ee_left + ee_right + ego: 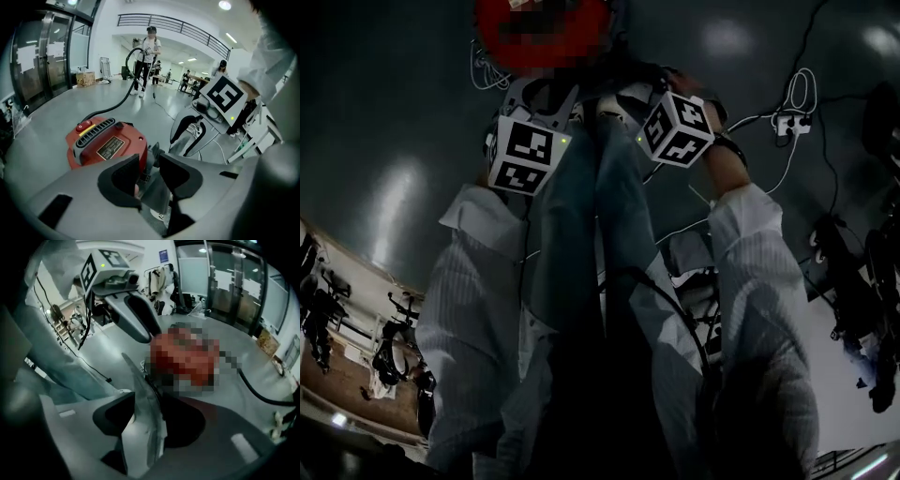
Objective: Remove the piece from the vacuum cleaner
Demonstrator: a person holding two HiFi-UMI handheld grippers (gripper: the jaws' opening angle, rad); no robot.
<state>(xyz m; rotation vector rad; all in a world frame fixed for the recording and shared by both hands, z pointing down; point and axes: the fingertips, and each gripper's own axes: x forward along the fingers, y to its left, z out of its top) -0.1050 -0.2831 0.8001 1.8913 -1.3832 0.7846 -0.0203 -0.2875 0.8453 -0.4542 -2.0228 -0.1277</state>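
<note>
A red vacuum cleaner (105,145) with a black grille and a black hose (125,93) sits on the grey floor just beyond both grippers. A thin, translucent grey piece (147,427) stands edge-on between the right gripper's (154,404) jaws, and its pads stand apart from it on both sides. The same grey piece (157,199) runs down between the left gripper's (149,161) jaws, which are also apart. In the head view the two marker cubes (525,152) (678,127) hover close together above the person's legs.
White cables and a power strip (787,122) lie on the floor to the right, with dark equipment (853,300) beyond. Glass doors (42,56) line the left of the hall. A person (149,47) stands far off by the hose's end.
</note>
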